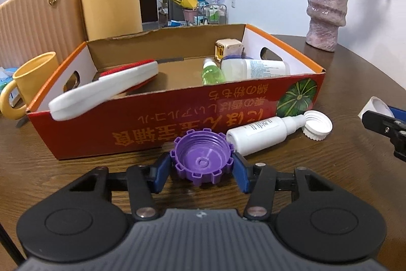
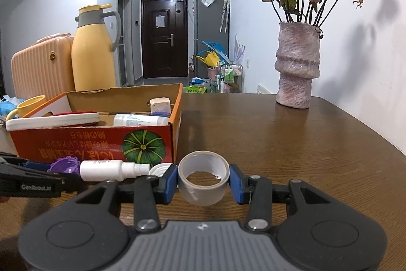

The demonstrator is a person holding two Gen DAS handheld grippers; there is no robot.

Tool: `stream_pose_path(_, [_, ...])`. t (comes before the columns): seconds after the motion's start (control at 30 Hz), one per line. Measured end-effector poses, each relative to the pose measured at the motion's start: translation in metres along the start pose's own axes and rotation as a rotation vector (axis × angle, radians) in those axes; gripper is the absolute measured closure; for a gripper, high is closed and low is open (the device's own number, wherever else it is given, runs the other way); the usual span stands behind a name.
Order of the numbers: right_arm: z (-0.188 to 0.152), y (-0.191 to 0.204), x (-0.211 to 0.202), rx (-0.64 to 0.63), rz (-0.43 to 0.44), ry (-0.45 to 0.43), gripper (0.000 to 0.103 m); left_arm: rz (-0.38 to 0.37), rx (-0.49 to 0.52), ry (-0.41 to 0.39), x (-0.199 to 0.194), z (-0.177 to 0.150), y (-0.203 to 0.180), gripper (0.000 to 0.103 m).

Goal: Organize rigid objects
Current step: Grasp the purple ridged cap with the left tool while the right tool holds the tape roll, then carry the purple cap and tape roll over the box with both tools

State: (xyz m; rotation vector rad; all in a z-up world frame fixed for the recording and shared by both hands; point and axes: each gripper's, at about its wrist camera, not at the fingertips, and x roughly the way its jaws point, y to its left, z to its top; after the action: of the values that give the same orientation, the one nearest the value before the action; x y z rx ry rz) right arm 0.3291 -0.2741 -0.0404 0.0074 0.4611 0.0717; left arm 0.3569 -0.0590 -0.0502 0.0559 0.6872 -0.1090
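Holding: left gripper point(image 1: 202, 166) clamped on purple cap point(image 1: 201, 160), rim-wise, so I can lift it.
Right gripper point(image 2: 203, 180): clamped across tape roll point(image 2: 203, 178).
Destination: box point(image 1: 177, 116), far side, open top.

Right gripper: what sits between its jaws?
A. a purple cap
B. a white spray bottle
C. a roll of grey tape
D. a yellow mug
C. In the right wrist view the right gripper has its blue pads pressed on either side of the tape roll; the purple cap is in the left gripper instead.
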Motion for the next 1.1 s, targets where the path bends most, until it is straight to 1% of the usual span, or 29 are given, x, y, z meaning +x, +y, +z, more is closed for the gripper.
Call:
stream_pose_path(0.3, [-0.001,-0.001,-0.004,0.010,0.015,-0.021,0.061,0.021,-0.004,-0.053,-0.016,-0.002,0.002,0.050])
stream_pose_path(0.53, [-0.003,0.008,-0.011,0.010,0.036,-0.036,0.061,0.037,-0.010,-0.096,-0.033,-0.005,0.006,0.050])
stream_pose_path(0.8, [-0.005,0.020,-0.020,0.013,0.058,-0.054,0.061,0.030,-0.022,-0.163,-0.060,-0.011,0.008,0.050])
stream_pose_path(1.1, [-0.002,0.033,-0.024,0.025,0.088,-0.066,0.061,0.012,-0.049,-0.217,-0.081,-0.013,0.012,0.050])
